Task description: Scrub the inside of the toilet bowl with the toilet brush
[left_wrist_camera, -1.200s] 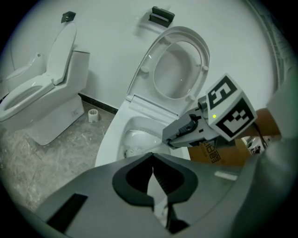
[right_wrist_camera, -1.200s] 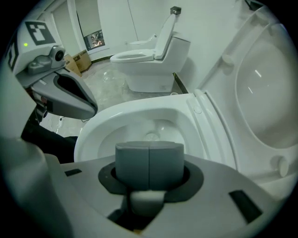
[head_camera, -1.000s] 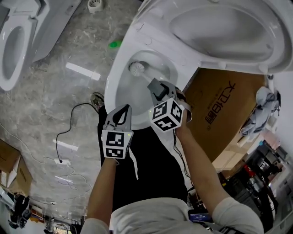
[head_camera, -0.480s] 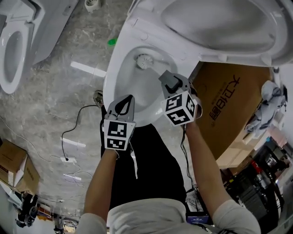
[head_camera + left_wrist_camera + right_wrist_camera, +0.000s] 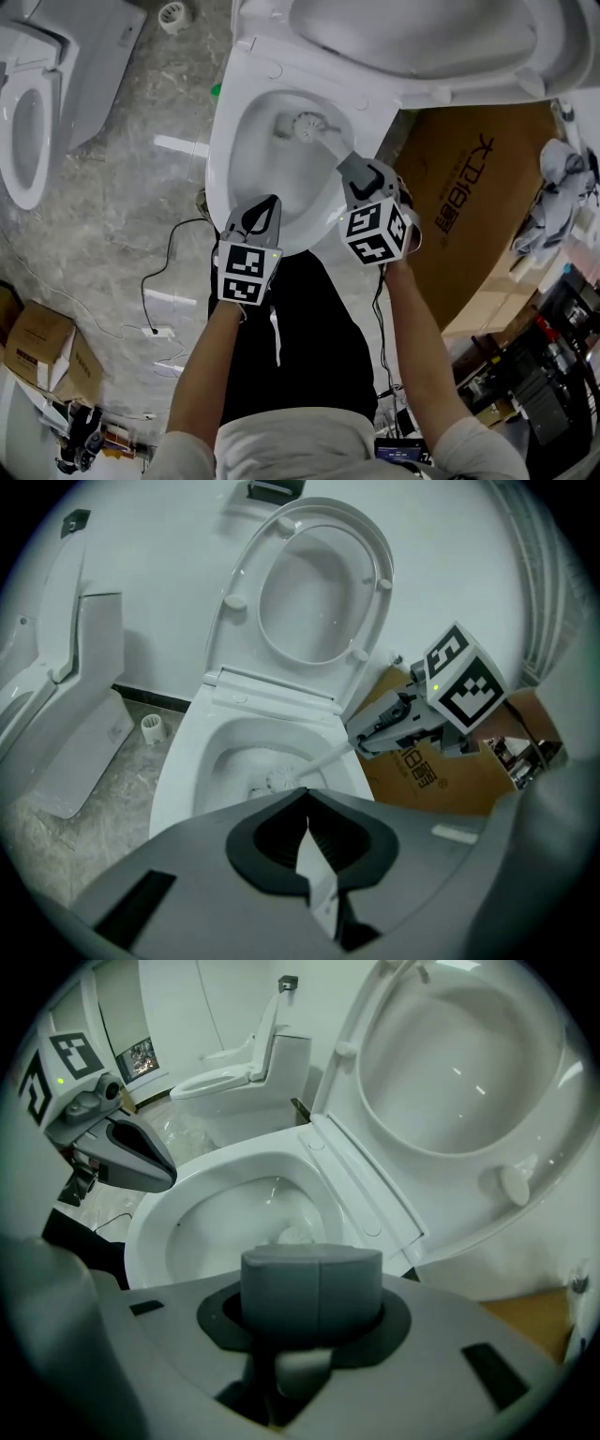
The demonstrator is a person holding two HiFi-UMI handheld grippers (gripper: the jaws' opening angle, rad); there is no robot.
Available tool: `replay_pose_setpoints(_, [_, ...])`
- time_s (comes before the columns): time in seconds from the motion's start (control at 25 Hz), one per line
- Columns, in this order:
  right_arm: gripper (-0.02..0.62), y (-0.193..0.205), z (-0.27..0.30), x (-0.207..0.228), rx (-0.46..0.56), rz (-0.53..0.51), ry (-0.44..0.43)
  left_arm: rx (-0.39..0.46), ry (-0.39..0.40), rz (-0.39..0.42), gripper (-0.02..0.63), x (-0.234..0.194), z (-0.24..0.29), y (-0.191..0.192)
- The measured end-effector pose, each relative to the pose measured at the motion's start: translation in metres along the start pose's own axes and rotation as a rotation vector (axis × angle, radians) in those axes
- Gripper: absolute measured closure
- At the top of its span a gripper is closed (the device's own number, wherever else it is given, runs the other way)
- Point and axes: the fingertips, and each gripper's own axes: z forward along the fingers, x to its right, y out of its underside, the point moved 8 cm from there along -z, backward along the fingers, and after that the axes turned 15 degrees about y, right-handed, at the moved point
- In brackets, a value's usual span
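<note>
The white toilet bowl (image 5: 225,159) stands open, its seat and lid (image 5: 422,37) raised. My right gripper (image 5: 361,173) is shut on the white toilet brush handle (image 5: 328,758) over the bowl's right rim. The round brush head (image 5: 307,125) rests low inside the bowl, toward the far side; it also shows as the brush head (image 5: 298,1235) past my jaws. My left gripper (image 5: 260,217) hovers at the bowl's near rim, shut with nothing in it. In the left gripper view the left gripper (image 5: 307,803) points at the brush head (image 5: 281,780), with the right gripper (image 5: 403,726) beside it.
A second toilet (image 5: 28,112) stands at the left. A brown cardboard box (image 5: 459,216) sits tight against the bowl's right side. A black cable (image 5: 159,272) trails over the marble floor. A small white holder (image 5: 172,14) is at the far left; clutter fills the right edge.
The brush head has swept from the bowl's left side toward its far right. My right gripper has moved right with it. The left gripper has kept its place at the near rim.
</note>
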Motion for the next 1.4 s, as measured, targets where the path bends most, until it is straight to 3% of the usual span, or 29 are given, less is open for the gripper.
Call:
replay_pose_setpoints(0.32, [0.448,0.028,-0.017,-0.026,-0.048,0.015,0.000,-0.050,0.053,0.033,0.595,0.011,0.006,0.008])
replay_pose_setpoints(0.68, [0.449,0.046,-0.042,-0.101,-0.092,0.042,-0.076,-0.078,0.051,0.024,0.595,0.007,-0.018,0.027])
replay_pose_setpoints(1.04, [0.449,0.008,-0.057,-0.147,-0.038,-0.013,-0.128,-0.033,0.007,-0.005,0.595,-0.013,-0.049,0.032])
replay_pose_setpoints(1.4, [0.449,-0.046,-0.039,-0.135,-0.016,-0.073,-0.122,0.054,-0.065,-0.066,0.595,-0.040,-0.084,0.035])
